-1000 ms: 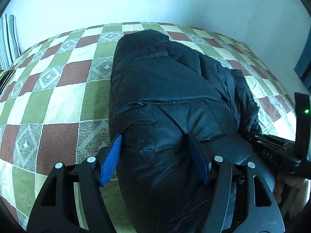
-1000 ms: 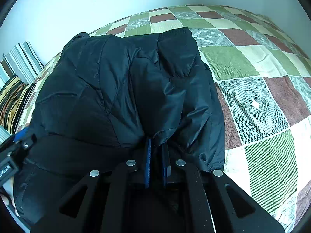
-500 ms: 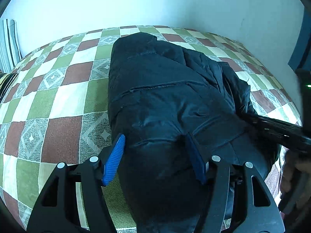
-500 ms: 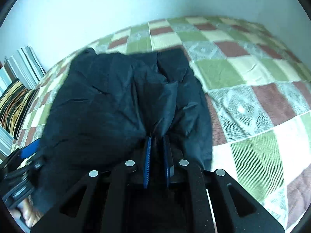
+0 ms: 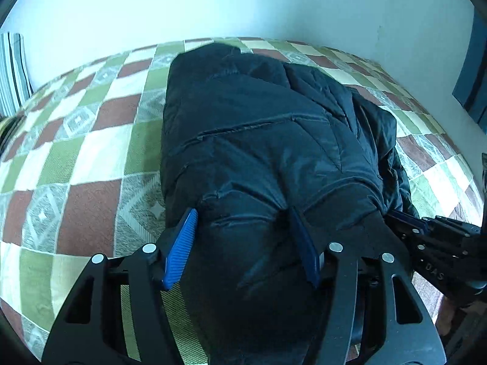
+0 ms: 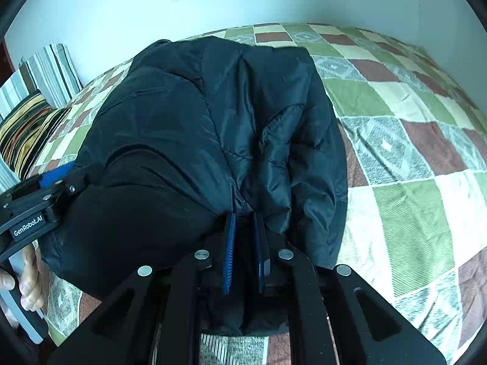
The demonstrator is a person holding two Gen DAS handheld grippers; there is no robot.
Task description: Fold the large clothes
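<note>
A black puffer jacket lies bunched lengthwise on the checked bedspread. My left gripper straddles a thick fold at the jacket's near end. Its blue pads dig into the padding on both sides, and the jaws are closing. In the right wrist view the jacket fills the middle. My right gripper is shut on a thin pinch of fabric at its near edge. Each gripper shows in the other's view: the right gripper at lower right, the left gripper at far left.
Bare bedspread spreads out on either side of the jacket. Striped pillows lean against the white wall at the bed's left end. A person's hand holds the left gripper's handle. A dark blue edge stands at the far right.
Both grippers have shifted across the bed with the jacket's near end in their grip. The left pads have drawn slightly closer together. The right gripper sits nearer the left one.
</note>
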